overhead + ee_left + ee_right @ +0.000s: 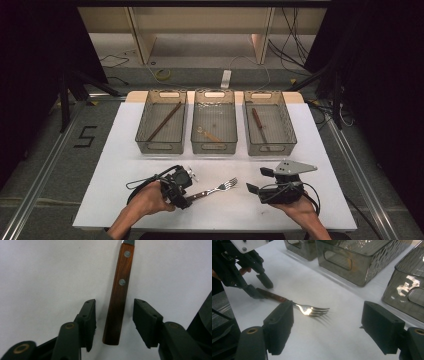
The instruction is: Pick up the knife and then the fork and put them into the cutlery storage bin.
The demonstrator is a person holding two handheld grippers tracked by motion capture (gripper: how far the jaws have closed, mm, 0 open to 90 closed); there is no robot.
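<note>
White paper covers the table (120, 150), and three smoky, see-through bins stand in a row along its far edge. The left bin (162, 121) holds a long dark stick laid corner to corner — what it is cannot be made out. The middle bin (214, 121) holds a small pale utensil near its front wall, too small to name. The right bin (268, 123) holds a brown-handled piece whose front end is lost against the bin floor.

Near the front edge, left of centre, the left gripper (189, 196) sits low over the fork (216, 189), held in a hand (148, 200). In the left gripper view its jaws stand narrowly apart on either side of the wooden handle (119, 295), with a gap showing on both sides; the pads touch nothing, and the handle's butt lies between them. The tines are cut off at the top of that view. From the high view the handle's end is hidden under the gripper, while the steel tines point toward the far right.

The right gripper (259, 181) rests near the front edge on the right side, well apart from the fork, jaws spread wide and empty. The right gripper view shows the fork (310, 309) beyond the jaws — part of its neck hidden behind one pad.
</note>
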